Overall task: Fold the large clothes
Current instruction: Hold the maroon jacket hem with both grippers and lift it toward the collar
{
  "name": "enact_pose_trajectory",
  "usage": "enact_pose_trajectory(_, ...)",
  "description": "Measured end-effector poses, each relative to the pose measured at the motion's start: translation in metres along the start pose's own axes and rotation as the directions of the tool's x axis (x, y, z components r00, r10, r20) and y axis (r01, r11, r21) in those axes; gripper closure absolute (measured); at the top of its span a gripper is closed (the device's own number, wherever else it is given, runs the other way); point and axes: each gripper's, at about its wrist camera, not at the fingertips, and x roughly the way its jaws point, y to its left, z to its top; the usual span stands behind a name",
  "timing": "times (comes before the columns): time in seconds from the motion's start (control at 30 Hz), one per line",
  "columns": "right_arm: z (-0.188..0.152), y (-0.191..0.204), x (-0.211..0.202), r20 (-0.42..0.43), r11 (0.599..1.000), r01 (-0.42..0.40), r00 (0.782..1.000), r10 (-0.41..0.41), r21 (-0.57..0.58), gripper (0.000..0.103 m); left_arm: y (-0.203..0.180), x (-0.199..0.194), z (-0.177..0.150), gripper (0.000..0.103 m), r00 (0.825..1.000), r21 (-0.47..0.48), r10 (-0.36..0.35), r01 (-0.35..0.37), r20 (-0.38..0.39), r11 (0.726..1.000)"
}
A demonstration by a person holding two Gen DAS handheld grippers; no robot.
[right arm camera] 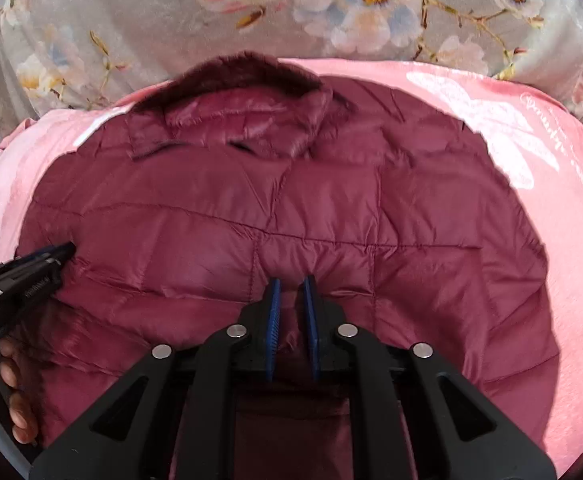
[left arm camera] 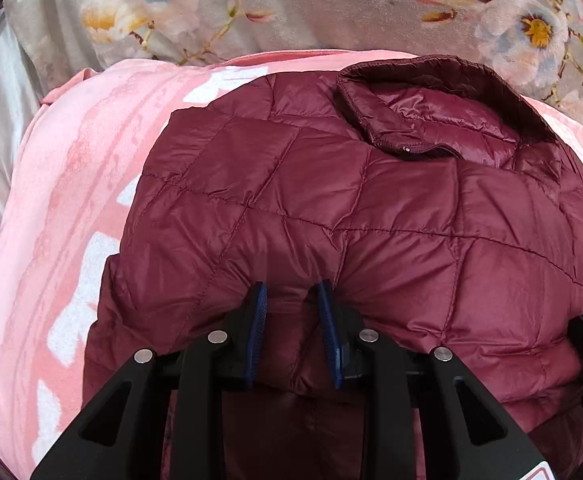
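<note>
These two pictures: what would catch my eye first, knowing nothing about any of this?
A puffy maroon quilted jacket fills the middle of both views, its collar at the far end, spread on a pink blanket. At the near edge, the left hand-held gripper and the right hand-held gripper each pinch a fold of the jacket between blue pads. Beyond lies grey floral bedding.

We hold our left hand-held gripper (left arm camera: 292, 292) with its blue-padded fingers (left arm camera: 260, 300) closed on a pinch of cloth. Our right hand-held gripper (right arm camera: 291, 286) pinches cloth likewise, fingers narrowly apart. Our left hand (right arm camera: 13, 392) wraps its handle, fingertips showing.
</note>
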Motion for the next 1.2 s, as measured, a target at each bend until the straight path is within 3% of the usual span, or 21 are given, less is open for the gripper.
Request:
enact_pose_trajectory(0.3, -0.004, 0.002, 0.004, 0.012, 1.0, 0.016, 1.0, -0.016, -0.01, 0.092, -0.004, 0.002, -0.009, 0.077, 0.998, 0.018, 0.039, -0.04, 0.058, 0.999)
enact_pose_trajectory(1.2, -0.002, -0.001, 0.005, 0.01, 1.0, 0.006, 1.0, -0.006, -0.002, 0.092, -0.014, 0.002, -0.011, 0.077, 0.993, 0.063, 0.098, -0.103, 0.068, 0.993)
